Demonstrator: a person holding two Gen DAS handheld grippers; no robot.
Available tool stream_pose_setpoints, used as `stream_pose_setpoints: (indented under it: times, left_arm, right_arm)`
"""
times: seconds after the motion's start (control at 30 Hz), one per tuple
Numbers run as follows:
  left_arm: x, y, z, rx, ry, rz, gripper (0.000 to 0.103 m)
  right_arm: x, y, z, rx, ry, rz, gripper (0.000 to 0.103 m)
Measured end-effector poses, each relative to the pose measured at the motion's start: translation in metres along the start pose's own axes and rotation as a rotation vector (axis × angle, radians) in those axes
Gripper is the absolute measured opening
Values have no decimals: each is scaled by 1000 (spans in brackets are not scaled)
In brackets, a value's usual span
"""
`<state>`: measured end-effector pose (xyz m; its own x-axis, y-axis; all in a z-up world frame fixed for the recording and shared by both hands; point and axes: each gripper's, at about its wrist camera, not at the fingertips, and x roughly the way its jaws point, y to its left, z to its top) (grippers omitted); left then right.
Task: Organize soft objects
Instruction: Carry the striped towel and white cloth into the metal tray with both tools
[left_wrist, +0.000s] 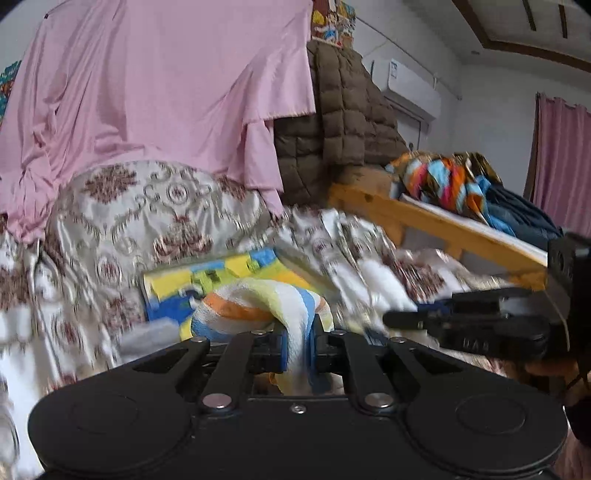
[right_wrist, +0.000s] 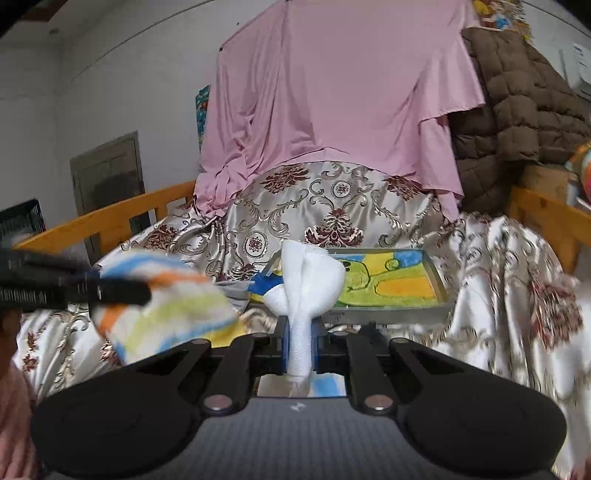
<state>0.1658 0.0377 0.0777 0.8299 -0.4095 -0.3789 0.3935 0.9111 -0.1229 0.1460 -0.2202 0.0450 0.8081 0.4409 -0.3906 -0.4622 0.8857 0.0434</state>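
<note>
A striped towel (left_wrist: 258, 306), white with orange, yellow and blue bands, is held between both grippers. My left gripper (left_wrist: 297, 350) is shut on one end of it. My right gripper (right_wrist: 300, 347) is shut on the white end (right_wrist: 310, 280) of the same towel; its striped part (right_wrist: 166, 302) hangs left, blurred, under the left gripper (right_wrist: 74, 286). The right gripper also shows in the left wrist view (left_wrist: 461, 325) at the right. Behind lies a yellow, green and blue cartoon cloth (right_wrist: 391, 280) in a grey tray (right_wrist: 436, 288).
A patterned satin bedspread (right_wrist: 332, 206) covers the bed. A pink sheet (right_wrist: 332, 92) and a brown quilted jacket (right_wrist: 517, 110) hang behind. Wooden bed rails (left_wrist: 443, 225) run along both sides. A colourful cloth pile (left_wrist: 447, 181) sits on the right shelf.
</note>
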Motion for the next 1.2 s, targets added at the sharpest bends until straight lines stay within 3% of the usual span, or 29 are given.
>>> stream_pose_setpoints:
  times: [0.17,0.3,0.57,0.73,0.9,1.07,1.2]
  left_arm:
    - [55,29,33,12,-25,62,11]
    - [112,59,42,-23,-15,114,11]
    - [209,112,26,-88,2,201,11]
    - [254,136,13,-206,90,241,11]
    - [274,139,2,-211,161,226,11]
    - [284,142,-5,-235,241,213,12]
    - [282,141,-6,-222,276,221,16]
  right_arm:
    - [48,-13,36,10,23,16,13]
    - [94,-20,62,-3,42,-11,13]
    - [207,-47,87,36,156,-69,13]
    - [270,-73,84,163,219,-88,13]
    - [317,-96,64,307,307,-106,13]
    - [337,-95,48,294,395,-143,14]
    - [337,-91,43,284,420,-148,22]
